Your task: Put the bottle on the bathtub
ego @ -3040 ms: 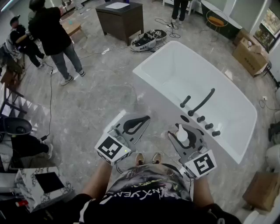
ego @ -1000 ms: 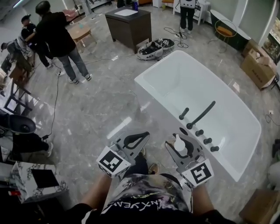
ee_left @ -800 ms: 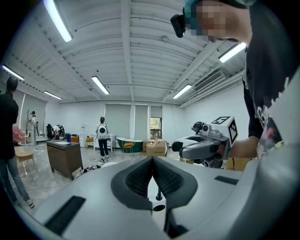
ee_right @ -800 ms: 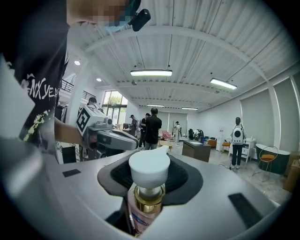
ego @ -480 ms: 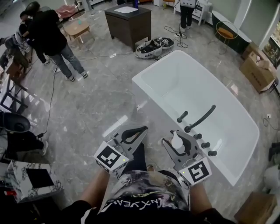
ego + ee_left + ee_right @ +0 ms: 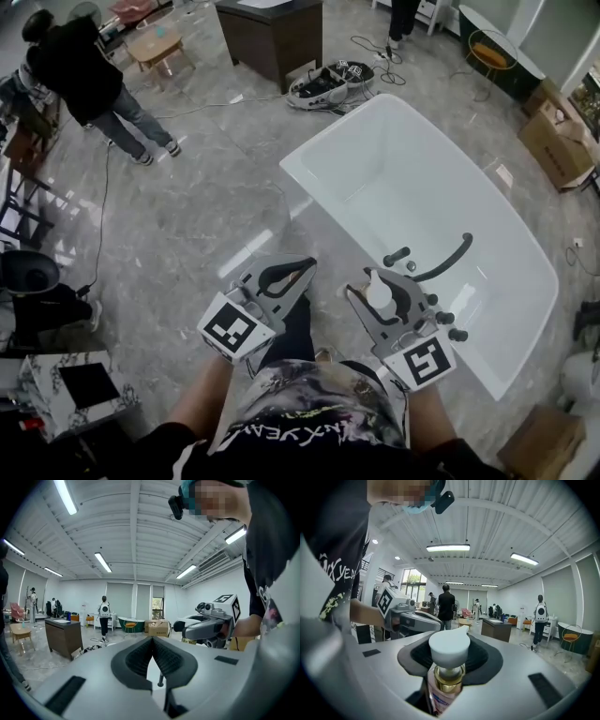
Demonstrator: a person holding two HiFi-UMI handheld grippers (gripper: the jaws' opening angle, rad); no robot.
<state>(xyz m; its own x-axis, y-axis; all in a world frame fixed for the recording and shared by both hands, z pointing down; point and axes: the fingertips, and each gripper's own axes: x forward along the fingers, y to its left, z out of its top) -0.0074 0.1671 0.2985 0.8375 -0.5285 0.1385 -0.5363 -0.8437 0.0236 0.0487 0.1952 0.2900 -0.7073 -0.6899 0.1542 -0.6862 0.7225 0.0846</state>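
Note:
A pump bottle with a white cap, gold collar and pinkish body stands upright between the jaws of my right gripper, which is shut on it. In the head view its white cap pokes up from that right gripper, held just left of the near rim of the white bathtub. Black taps and a curved spout sit on the tub's near ledge, just right of the bottle. My left gripper hangs beside it over the floor, shut with nothing in its jaws.
Grey marble floor lies around the tub. A dark wooden cabinet and a bundle of gear with cables stand beyond it. A person in black stands far left. Cardboard boxes sit to the right, and a marble-patterned box lies near left.
The view has shifted closer to the bathtub. Both grippers keep their places side by side, the right one still holding the bottle near the tub's taps.

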